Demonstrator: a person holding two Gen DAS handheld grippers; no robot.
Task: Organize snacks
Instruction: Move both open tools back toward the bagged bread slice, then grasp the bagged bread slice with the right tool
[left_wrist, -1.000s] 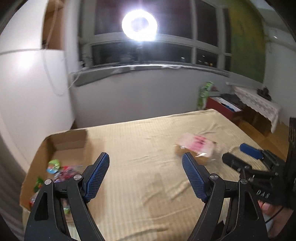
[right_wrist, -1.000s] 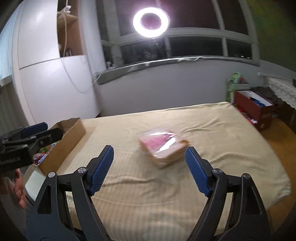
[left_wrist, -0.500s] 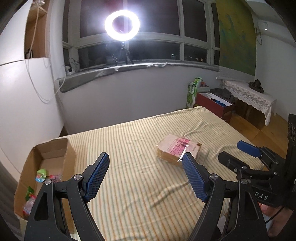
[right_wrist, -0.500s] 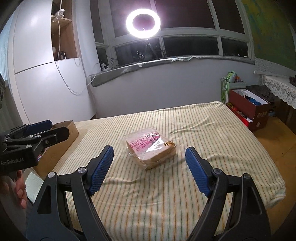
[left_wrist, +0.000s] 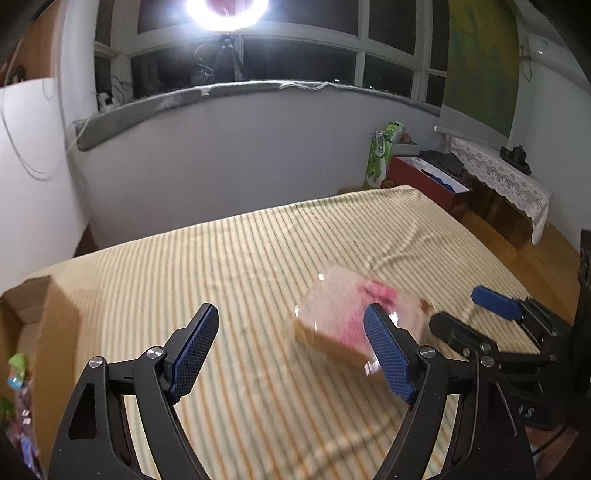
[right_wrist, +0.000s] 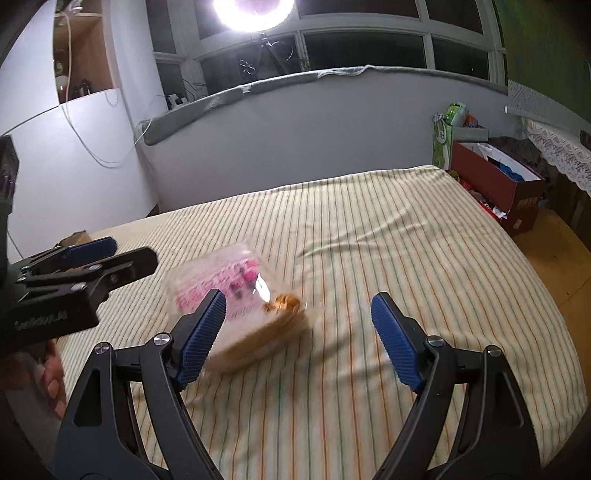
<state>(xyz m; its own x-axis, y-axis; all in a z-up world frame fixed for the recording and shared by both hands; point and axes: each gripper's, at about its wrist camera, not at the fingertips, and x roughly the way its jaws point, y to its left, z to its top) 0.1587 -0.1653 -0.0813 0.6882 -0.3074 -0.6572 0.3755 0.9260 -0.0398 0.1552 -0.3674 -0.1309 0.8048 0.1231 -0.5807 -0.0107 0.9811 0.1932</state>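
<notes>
The left hand-held gripper (left_wrist: 291, 343) stood with its blue-padded jaws spread wide and nothing between them, only the striped bedsheet (left_wrist: 229, 258) showing in the gap. The right hand-held gripper (right_wrist: 299, 328) was spread just as wide and likewise gripped nothing. The task's thing, a clear-wrapped packet of sliced bread (right_wrist: 236, 295) with pink print on its top, lay on the bed between the two tools, blurred by motion in both views. From the left wrist the bread packet (left_wrist: 343, 321) sat partly behind the left tool's right-hand pad, and whether that pad touched the wrapper could not be told. From the right wrist it lay partly behind the right tool's left-hand pad, and contact there could not be told either. Each tool showed in the other's camera: the right one (left_wrist: 476, 310) just beside the packet at the right of the left view, the left one (right_wrist: 107, 254) just beside it at the left of the right view. A hand (right_wrist: 51, 380) showed under the left tool's body. At the left edge of the bed stood an open cardboard box (left_wrist: 40, 314) with colourful snack wrappers (left_wrist: 16, 373) inside it, well apart from the bread. A ring light (left_wrist: 225, 11) glared at the window above the sill.
</notes>
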